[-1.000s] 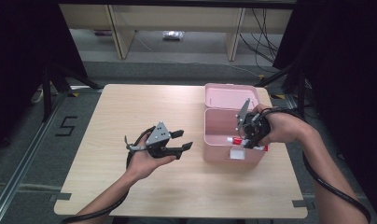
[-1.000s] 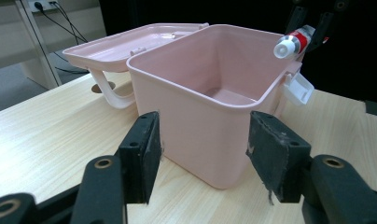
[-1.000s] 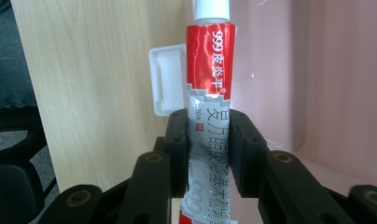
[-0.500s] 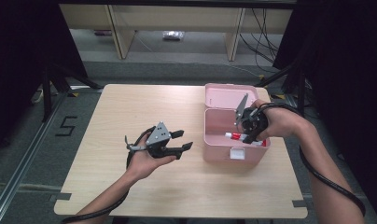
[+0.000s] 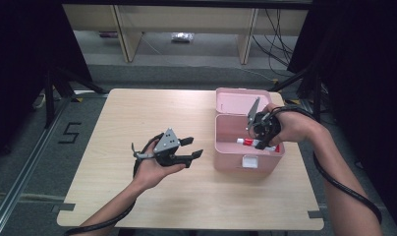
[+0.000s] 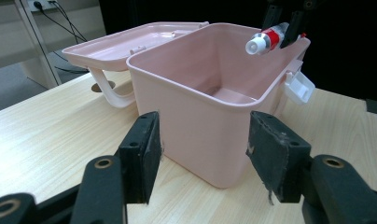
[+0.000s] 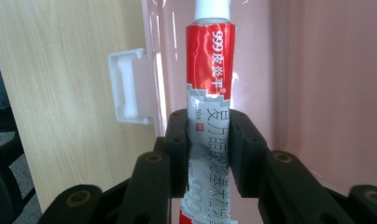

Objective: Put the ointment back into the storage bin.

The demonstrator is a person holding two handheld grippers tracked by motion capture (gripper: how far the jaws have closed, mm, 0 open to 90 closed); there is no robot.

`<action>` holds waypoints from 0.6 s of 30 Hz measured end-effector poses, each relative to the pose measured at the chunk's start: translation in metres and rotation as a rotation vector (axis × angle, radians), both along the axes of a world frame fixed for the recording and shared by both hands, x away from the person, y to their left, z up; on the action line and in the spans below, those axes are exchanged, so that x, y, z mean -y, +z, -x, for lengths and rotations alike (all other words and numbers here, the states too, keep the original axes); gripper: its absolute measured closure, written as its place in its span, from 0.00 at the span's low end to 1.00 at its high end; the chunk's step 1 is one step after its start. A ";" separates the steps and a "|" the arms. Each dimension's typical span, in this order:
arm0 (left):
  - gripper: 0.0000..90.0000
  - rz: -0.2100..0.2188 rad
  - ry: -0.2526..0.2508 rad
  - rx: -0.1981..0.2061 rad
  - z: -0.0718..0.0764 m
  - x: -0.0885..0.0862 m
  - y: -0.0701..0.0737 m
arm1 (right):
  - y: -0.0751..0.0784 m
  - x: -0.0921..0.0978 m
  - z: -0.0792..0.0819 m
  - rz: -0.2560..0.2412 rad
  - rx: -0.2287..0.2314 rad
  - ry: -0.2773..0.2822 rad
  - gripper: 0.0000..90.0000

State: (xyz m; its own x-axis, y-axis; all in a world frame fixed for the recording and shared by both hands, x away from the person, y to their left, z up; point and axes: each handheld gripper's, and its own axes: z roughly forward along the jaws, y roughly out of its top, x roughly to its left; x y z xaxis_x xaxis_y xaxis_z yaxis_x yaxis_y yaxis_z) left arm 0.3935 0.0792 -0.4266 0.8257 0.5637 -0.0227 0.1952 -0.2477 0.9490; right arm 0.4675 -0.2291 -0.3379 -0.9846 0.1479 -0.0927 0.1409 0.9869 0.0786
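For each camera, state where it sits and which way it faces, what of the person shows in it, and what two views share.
High view: above the person's side, looking forward and down on the table; both forearms, left gripper, right gripper.
Left gripper view: rides the left gripper, facing the pink box between open jaws.
Right gripper view: rides the right gripper, looking into the box, jaws shut on the tube.
Shared: all three show the tube over the open box.

A light wooden table (image 5: pixel 137 123) fills the frame's centre on grey floor (image 5: pixel 34 162). Pale shelving legs (image 5: pixel 123 29) stand along the top, cables (image 5: pixel 280 29) at upper right, dark curtains at both sides.
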 end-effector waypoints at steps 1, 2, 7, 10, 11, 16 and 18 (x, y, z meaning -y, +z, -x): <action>0.49 -0.004 -0.004 0.004 0.000 0.000 0.000 | -0.001 0.000 -0.001 0.001 -0.007 -0.002 0.80; 0.49 -0.005 -0.004 0.003 0.000 0.000 0.000 | -0.002 0.001 -0.002 0.001 -0.009 -0.005 0.80; 0.48 0.001 0.002 -0.003 0.000 0.000 -0.001 | -0.004 0.001 -0.003 0.006 -0.013 -0.033 0.80; 0.49 -0.003 -0.001 -0.001 0.000 -0.001 -0.001 | -0.006 0.001 -0.004 0.012 -0.018 -0.040 0.80; 0.49 -0.003 -0.002 0.000 0.000 -0.001 -0.001 | -0.008 0.002 -0.009 -0.005 -0.017 0.007 0.80; 0.48 -0.003 -0.003 0.000 0.000 -0.001 -0.002 | -0.010 0.001 -0.010 0.016 -0.027 -0.026 0.80; 0.49 0.007 -0.009 0.002 -0.001 0.000 -0.003 | -0.012 0.001 -0.010 0.020 -0.031 -0.040 0.80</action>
